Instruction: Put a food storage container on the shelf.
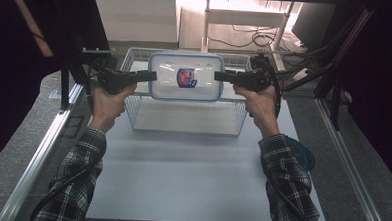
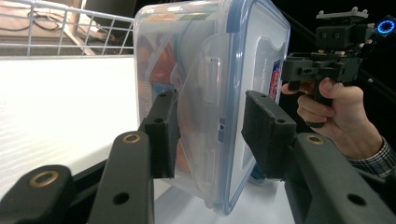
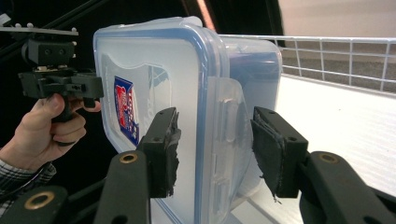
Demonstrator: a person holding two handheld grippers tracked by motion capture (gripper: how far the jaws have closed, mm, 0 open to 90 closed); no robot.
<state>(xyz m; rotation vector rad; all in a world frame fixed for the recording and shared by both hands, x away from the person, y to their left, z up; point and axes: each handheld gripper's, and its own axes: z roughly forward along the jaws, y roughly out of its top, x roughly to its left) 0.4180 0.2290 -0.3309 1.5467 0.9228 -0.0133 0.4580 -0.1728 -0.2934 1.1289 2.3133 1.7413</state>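
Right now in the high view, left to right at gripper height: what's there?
left gripper → clear lidded container with its red-and-blue label → right gripper; both pairs of jaws clamp the container's ends above the wire basket.

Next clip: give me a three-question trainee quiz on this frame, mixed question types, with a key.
1. True or false: the container rests on the table.
2. Which end of the container does the left gripper grip, as the high view shows it? A. left B. right C. neither
3. What wire item stands under and behind the container?

Key
1. False. Both grippers hold it in the air, lid on, above the basket.
2. A. The right gripper clamps the opposite end, one jaw on the lid, the other on the tub side.
3. The basket.
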